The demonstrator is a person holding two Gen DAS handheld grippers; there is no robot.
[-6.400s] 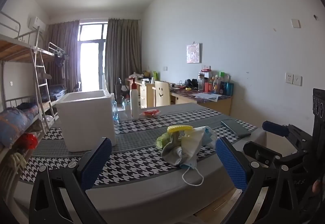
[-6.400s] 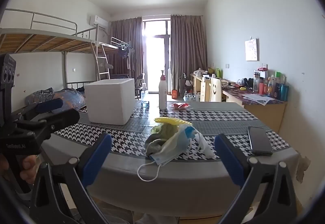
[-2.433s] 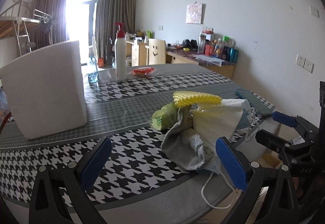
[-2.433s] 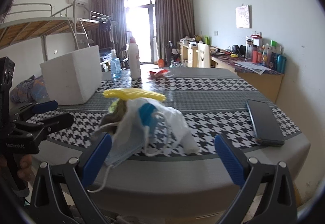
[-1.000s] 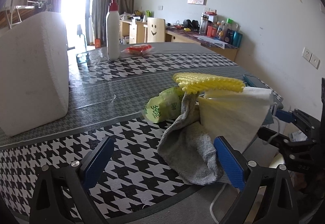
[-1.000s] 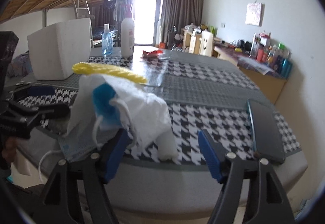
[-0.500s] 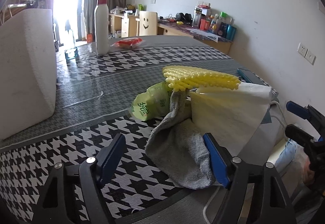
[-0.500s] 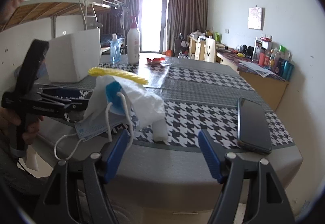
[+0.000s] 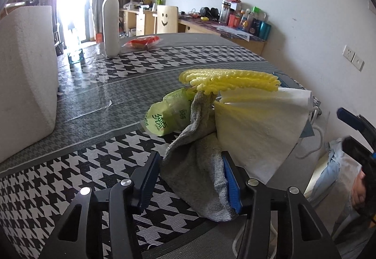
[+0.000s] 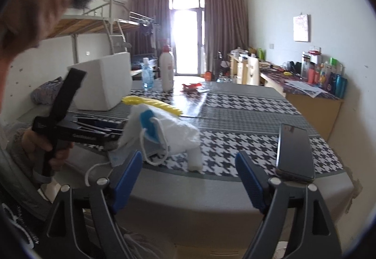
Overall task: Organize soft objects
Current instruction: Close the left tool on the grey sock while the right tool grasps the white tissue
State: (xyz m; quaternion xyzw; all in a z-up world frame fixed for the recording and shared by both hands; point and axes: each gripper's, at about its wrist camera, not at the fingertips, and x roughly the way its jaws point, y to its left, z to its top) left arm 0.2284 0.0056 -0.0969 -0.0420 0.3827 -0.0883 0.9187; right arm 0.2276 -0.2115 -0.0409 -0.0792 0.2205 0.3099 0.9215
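A heap of soft things lies near the table's front edge. It holds a grey cloth (image 9: 195, 176), a green tissue pack (image 9: 166, 115), a yellow ridged sponge (image 9: 230, 80), a white paper sheet (image 9: 256, 132) and a blue face mask (image 10: 150, 127). My left gripper (image 9: 191, 179) straddles the grey cloth's lower end, its jaws closing. Both blue pads sit at the cloth's sides without squeezing it flat. In the right wrist view the left gripper (image 10: 112, 128) reaches into the heap from the left. My right gripper (image 10: 188, 165) hangs off the table edge, jaws opening, nothing between them.
A white foam box (image 9: 25, 75) stands at the left. Behind it are a pump bottle (image 9: 111, 21), a small spray bottle (image 10: 146, 75) and a red packet (image 9: 143, 41). A phone (image 10: 295, 151) lies near the right table edge. The person's head fills the upper left of the right wrist view.
The left jaws have narrowed from wide open to the sides of the grey cloth. The right gripper has drawn back from the heap and its jaws have widened a little.
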